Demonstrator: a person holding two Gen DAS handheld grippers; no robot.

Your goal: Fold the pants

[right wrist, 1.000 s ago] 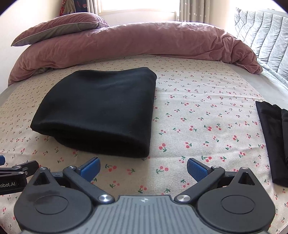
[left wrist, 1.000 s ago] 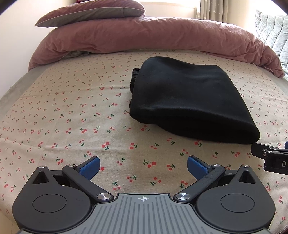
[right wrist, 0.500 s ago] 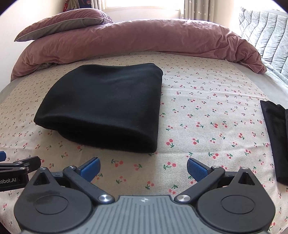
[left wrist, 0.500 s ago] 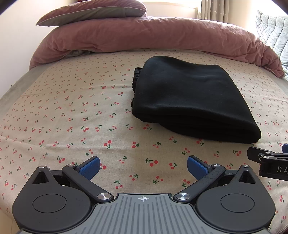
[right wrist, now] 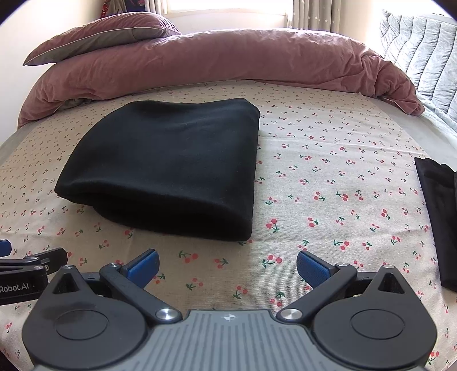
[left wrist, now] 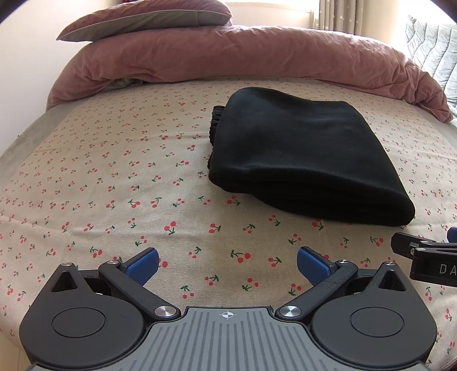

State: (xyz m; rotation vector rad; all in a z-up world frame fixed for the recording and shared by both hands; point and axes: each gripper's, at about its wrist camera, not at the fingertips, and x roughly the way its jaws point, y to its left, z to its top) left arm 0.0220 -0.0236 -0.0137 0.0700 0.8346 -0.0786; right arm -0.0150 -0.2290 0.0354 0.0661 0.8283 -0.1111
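Note:
The black pants (left wrist: 300, 154) lie folded into a thick rectangular bundle on the cherry-print bed sheet (left wrist: 114, 185); they also show in the right wrist view (right wrist: 171, 165). My left gripper (left wrist: 227, 264) is open and empty, above the sheet, short of the bundle's near left corner. My right gripper (right wrist: 227, 264) is open and empty, short of the bundle's near right corner. Each gripper's side shows at the edge of the other's view.
A pink duvet (left wrist: 228, 57) and a pillow (left wrist: 148, 17) lie across the far side of the bed. Another dark garment (right wrist: 437, 217) lies at the right edge of the sheet. A grey quilted cover (right wrist: 422, 51) is at the far right.
Both grippers have drawn back a little from the folded pants, which now sit slightly farther away in both views. The pants have not moved.

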